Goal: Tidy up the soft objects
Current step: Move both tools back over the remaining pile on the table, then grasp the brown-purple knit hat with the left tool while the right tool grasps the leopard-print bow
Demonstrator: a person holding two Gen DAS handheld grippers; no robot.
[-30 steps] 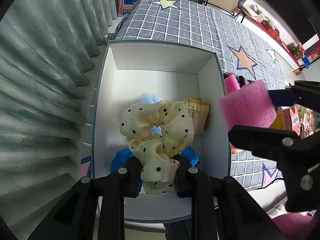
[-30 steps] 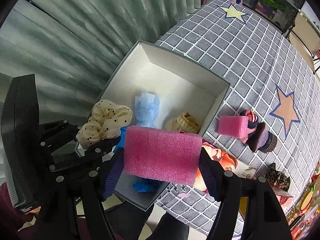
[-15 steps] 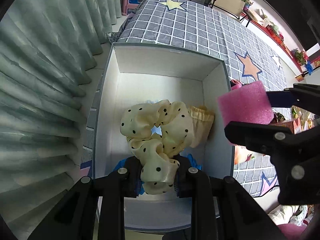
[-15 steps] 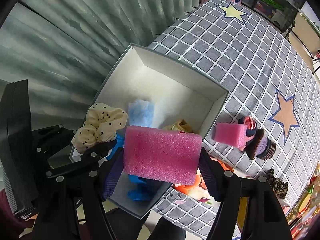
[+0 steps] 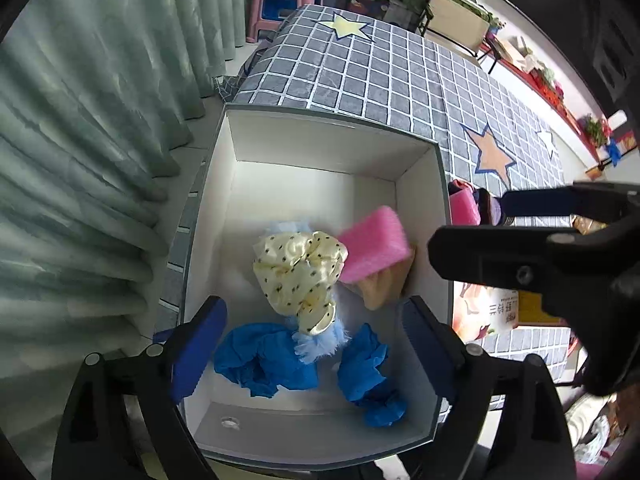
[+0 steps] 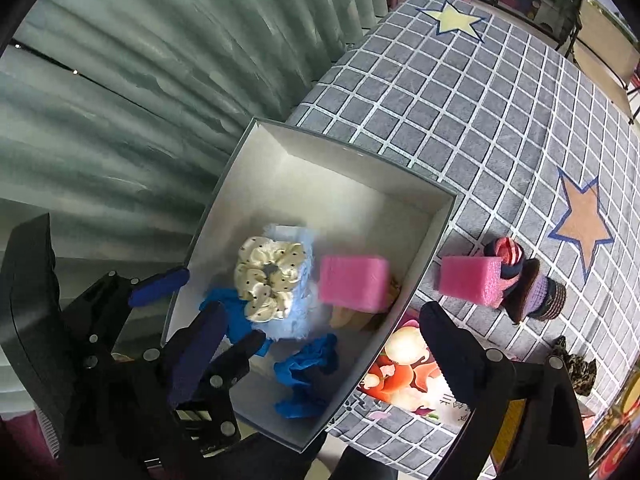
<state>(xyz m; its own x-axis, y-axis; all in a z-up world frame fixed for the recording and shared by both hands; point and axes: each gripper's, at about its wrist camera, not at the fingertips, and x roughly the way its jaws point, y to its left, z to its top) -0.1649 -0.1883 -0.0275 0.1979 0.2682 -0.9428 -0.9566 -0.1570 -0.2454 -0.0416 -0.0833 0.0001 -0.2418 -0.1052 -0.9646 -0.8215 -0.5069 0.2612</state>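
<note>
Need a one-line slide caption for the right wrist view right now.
Both grippers open above the white cardboard box, where the cream polka-dot scrunchie and pink foam block now lie.

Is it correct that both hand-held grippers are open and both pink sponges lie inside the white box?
Not quite. In the right wrist view only one pink sponge lies inside the white box; the other pink sponge is outside on the checked tablecloth. Both hand-held grippers are open.

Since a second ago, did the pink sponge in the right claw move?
Yes. The pink sponge left the right claw, now open, and lies inside the white box on a beige item.
</note>
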